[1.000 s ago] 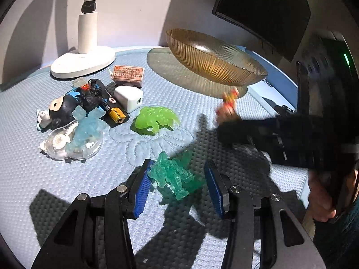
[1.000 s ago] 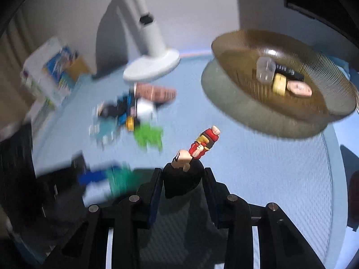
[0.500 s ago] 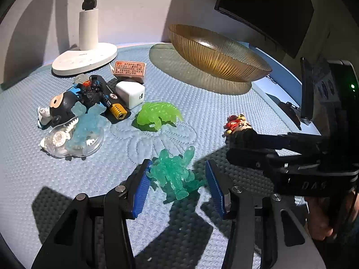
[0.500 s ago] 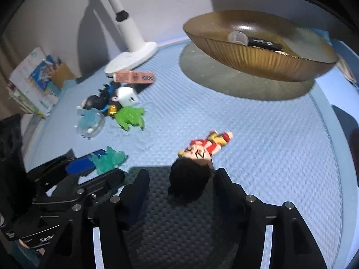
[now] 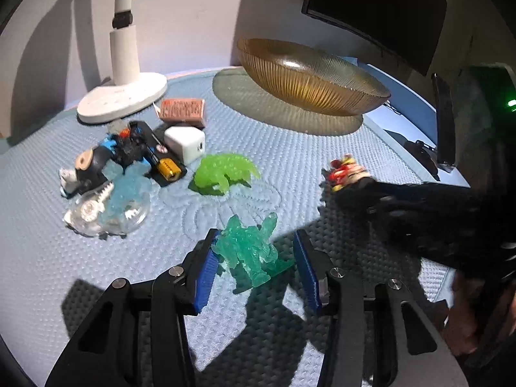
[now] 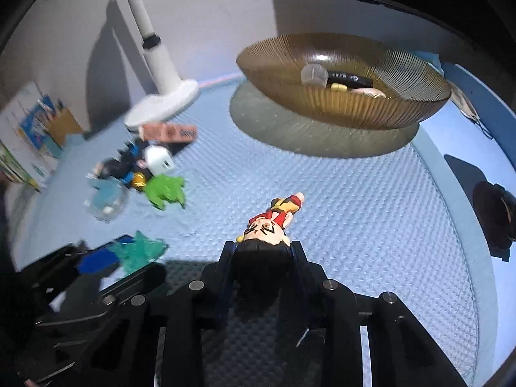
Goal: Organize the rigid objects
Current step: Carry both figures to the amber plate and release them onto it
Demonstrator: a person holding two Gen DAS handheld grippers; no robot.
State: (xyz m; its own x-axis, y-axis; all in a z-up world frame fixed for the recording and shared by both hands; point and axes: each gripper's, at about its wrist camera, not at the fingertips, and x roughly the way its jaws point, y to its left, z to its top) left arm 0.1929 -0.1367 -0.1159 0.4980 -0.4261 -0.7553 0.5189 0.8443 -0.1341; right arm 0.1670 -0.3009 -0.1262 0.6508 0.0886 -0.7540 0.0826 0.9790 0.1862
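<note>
- Spreading across the scene is the quilted blue mat [image 5: 322, 148], and at its far side the ribbed amber bowl [image 6: 354, 109] already holds a few small items, so it looks like the collecting spot.
- A white lamp base [image 5: 122, 100] stands at the back left, with a cluster of leftover toys [image 5: 122, 167] just in front of it and a lime-green creature [image 5: 222, 174] lying beside that cluster.
- The right gripper [image 6: 262, 258] has just been closing and now clamps the black-haired head of the red-clothed figurine [image 6: 274, 222], whose body juts out past the fingertips toward the bowl. It looks like hard, light plastic; the round head gives a firm but possibly slippery hold.
- The left gripper [image 5: 254, 258] has its jaws parted and has just narrowed them; the translucent teal figure [image 5: 248, 245] lies on the mat between the blue pads [image 5: 206, 267], touching or nearly touching the left one and clear of the right.
- That teal toy seems stiff, light and spiky, with thin limbs that could snag, so its thicker torso is the safer place to pinch.
</note>
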